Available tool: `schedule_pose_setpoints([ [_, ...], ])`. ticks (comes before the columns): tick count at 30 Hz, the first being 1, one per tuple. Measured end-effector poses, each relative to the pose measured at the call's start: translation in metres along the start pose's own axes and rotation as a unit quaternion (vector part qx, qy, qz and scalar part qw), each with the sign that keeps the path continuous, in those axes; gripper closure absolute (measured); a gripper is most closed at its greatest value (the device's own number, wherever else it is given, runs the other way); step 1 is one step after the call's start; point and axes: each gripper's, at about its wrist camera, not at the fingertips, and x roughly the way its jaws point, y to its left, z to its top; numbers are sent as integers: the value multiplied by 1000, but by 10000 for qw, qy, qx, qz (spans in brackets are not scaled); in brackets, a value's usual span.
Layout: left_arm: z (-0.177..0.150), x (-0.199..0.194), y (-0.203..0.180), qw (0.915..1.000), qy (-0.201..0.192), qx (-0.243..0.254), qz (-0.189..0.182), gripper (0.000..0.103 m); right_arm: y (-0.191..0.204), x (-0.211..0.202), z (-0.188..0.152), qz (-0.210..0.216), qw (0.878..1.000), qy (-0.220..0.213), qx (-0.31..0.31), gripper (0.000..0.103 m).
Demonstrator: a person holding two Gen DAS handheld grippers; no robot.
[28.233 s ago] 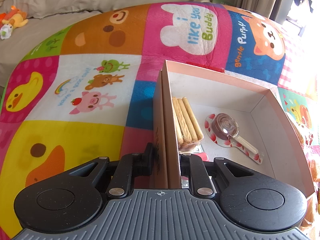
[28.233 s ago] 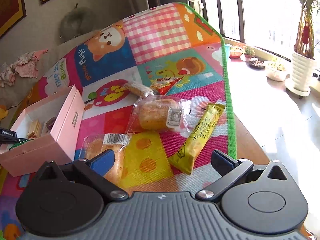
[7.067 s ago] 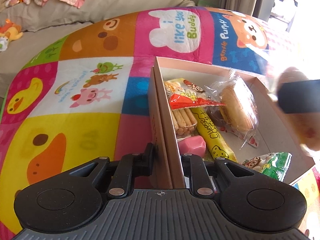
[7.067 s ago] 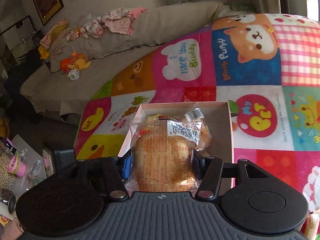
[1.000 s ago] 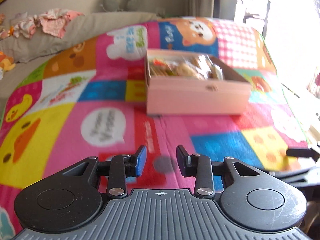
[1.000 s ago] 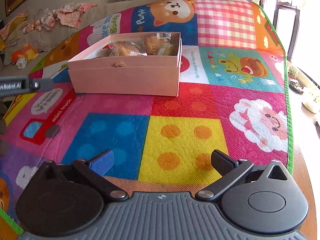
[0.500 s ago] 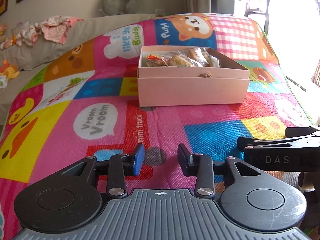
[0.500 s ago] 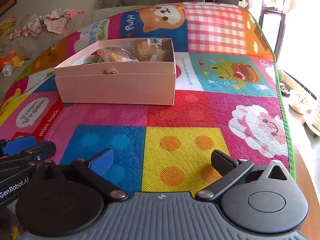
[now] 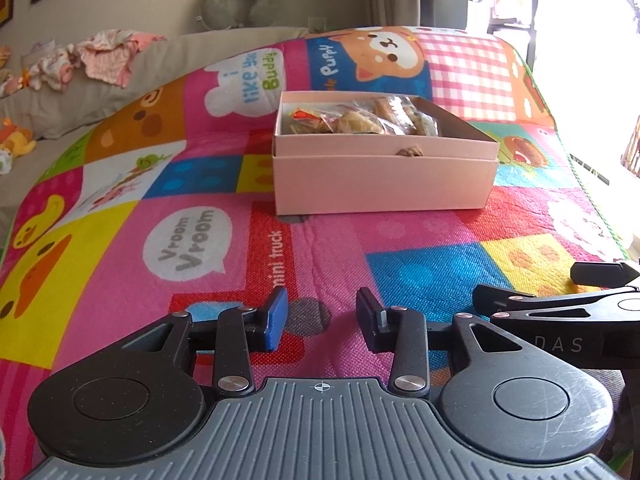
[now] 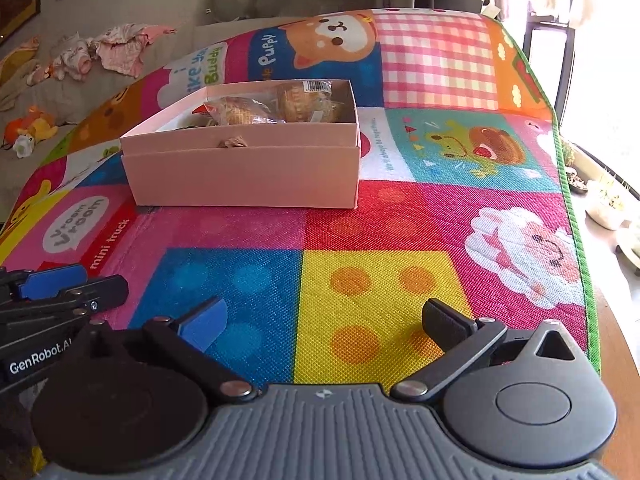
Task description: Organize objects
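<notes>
Box (image 9: 384, 182): on the mat (image 10: 368, 272) toward its far edge; we judge it light, thin-walled; take a side wall.
Snacks (image 10: 280, 110): crinkly, crushable, slippery packets.
Left gripper (image 9: 320, 318): jaws apart, holding nothing.
Right gripper (image 10: 324, 320): jaws spread wide, holding nothing.

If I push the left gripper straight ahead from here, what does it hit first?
Likely the near wall of the pink box, which sits ahead and slightly right of the open left gripper. Only bare play mat lies between; depth is uncertain.

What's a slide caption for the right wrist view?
Open right tool hovers over the play mat, facing the snack-filled pink box.
</notes>
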Motion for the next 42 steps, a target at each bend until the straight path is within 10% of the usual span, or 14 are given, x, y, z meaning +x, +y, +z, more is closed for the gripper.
schedule_pose_setpoints([
  [42,-4,-6,5,9998,-7,-149,-95,61,-1,1,0,1,10000,14,11,0],
])
